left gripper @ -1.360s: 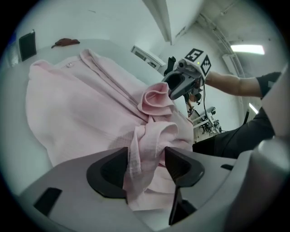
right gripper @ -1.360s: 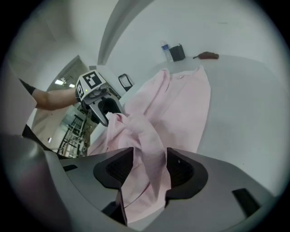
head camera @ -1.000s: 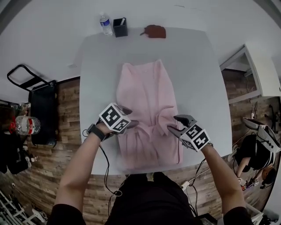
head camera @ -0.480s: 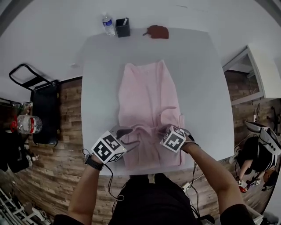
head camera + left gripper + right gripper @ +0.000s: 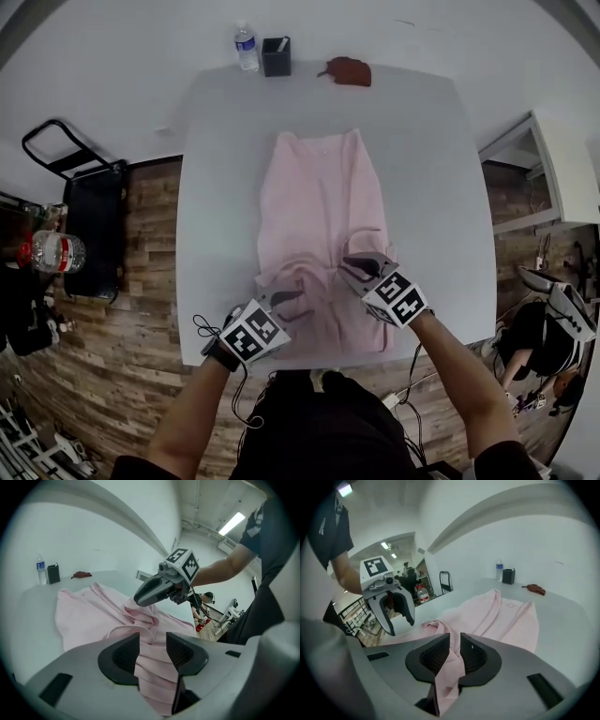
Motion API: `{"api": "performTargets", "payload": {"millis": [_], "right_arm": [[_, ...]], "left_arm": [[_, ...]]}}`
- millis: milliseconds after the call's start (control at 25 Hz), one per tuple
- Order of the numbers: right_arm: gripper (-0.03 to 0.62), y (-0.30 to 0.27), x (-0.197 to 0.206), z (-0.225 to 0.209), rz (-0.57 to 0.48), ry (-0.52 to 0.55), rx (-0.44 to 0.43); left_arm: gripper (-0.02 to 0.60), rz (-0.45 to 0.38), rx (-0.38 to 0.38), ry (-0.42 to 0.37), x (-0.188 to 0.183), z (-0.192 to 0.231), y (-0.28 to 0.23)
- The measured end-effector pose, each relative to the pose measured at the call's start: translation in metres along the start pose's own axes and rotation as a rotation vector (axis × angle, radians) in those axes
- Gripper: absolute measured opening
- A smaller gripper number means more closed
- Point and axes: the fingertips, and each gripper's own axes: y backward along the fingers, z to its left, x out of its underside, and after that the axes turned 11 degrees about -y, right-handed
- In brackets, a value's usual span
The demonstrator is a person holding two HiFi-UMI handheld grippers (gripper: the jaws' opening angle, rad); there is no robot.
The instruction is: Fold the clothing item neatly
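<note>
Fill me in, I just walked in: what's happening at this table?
A person stands at the near edge of a white table, folding a pink garment spread on it, with a gripper in each hand. Both grippers work at its near end. The right gripper has just closed on a raised fold, and the left gripper has just been closing on bunched fabric beside it. The far end lies flat.

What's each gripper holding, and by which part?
Jaws have just been closing on the pink garment at the person's end: right gripper on a raised fold, left gripper on bunched fabric.
</note>
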Motion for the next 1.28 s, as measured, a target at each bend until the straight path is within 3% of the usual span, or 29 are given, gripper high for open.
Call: {"api": "performTargets", "payload": {"millis": [240, 440, 600, 760, 880, 1040, 1280], "right_arm": [[0.089, 0.044, 0.041, 0.022, -0.013, 0.002, -0.024], [0.092, 0.069, 0.080, 0.044, -0.007, 0.033, -0.033], [0.092, 0.092, 0.073, 0.068, -0.109, 0.005, -0.038], [0.091, 0.118, 0.062, 0.098, -0.240, -0.022, -0.020], [0.091, 0.124, 0.081, 0.113, -0.247, 0.057, 0.030], [0.092, 0.121, 0.126, 0.120, -0.170, 0.180, 0.072], [0.126, 0.105, 0.172, 0.108, -0.054, 0.335, 0.140]], "left_arm": [[0.181, -0.001, -0.054, -0.089, 0.012, -0.022, 0.004], [0.181, -0.022, -0.116, -0.111, 0.024, -0.056, 0.004], [0.172, -0.102, -0.224, -0.079, 0.005, -0.074, 0.008], [0.035, -0.227, -0.389, -0.027, -0.030, -0.095, 0.018], [0.020, -0.264, -0.482, -0.024, -0.036, -0.117, 0.019], [0.027, -0.184, -0.518, -0.077, -0.005, -0.136, 0.011], [0.169, 0.068, -0.559, -0.297, 0.064, -0.128, -0.002]]}}
